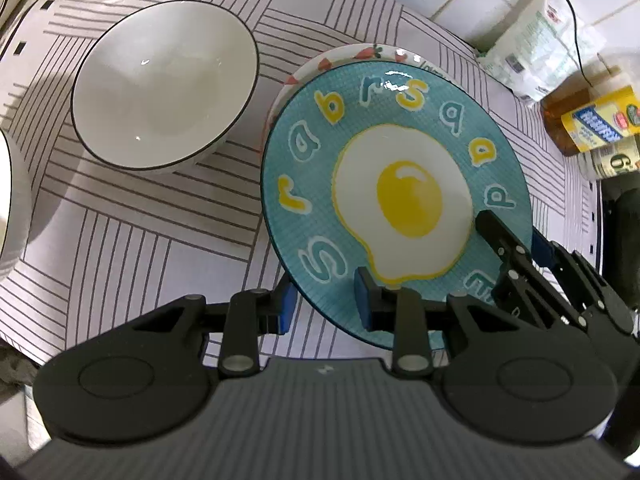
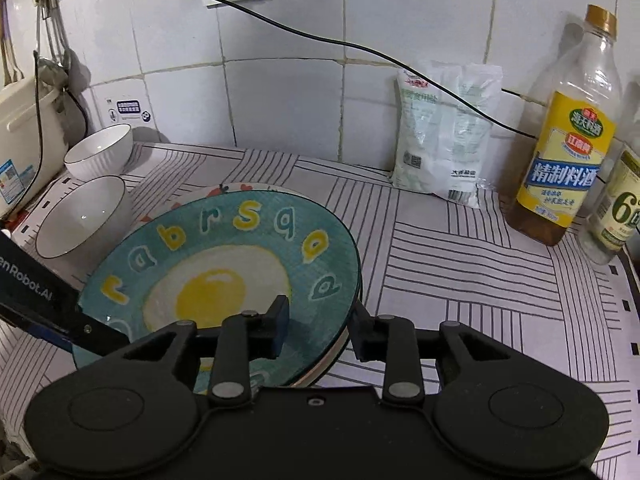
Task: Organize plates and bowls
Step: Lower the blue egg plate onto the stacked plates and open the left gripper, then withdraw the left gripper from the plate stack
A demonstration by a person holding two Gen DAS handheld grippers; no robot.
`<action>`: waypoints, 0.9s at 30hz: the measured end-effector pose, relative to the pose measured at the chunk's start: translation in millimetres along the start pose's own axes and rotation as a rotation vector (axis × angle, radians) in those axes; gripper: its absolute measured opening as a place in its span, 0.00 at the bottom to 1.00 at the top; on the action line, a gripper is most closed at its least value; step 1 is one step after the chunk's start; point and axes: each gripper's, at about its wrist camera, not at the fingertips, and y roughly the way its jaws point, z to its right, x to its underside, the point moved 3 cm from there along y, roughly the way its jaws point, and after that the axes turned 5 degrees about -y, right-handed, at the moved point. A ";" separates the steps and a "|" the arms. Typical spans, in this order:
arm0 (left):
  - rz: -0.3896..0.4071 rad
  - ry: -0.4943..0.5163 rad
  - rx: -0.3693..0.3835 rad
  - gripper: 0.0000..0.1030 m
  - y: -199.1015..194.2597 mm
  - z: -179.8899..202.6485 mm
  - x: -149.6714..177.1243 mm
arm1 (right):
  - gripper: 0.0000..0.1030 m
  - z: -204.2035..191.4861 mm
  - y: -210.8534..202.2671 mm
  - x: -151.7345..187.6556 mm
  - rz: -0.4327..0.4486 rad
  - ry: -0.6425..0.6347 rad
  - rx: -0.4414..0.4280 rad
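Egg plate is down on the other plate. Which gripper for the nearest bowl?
Left, probably: bowl sits beside plate, nearer left gripper; right gripper straddles the opposite rim. Both jaws open.

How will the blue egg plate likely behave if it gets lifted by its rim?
The blue egg plate looks glazed, with bright glare, so it probably slips between pads. It seems stiff ceramic, likely chipping if dropped. It rests on another plate, so lifting one edge may make it slide.
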 end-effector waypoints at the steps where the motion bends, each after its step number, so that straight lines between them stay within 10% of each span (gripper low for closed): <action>1: 0.002 0.007 -0.004 0.27 0.1 1.7 0.4 | 0.34 2.0 0.3 2.1 -0.002 0.011 -0.004; 27: 0.122 0.222 -0.036 0.23 -78.1 23.3 29.7 | 0.34 -9.6 -85.6 -22.2 0.093 -0.021 -0.048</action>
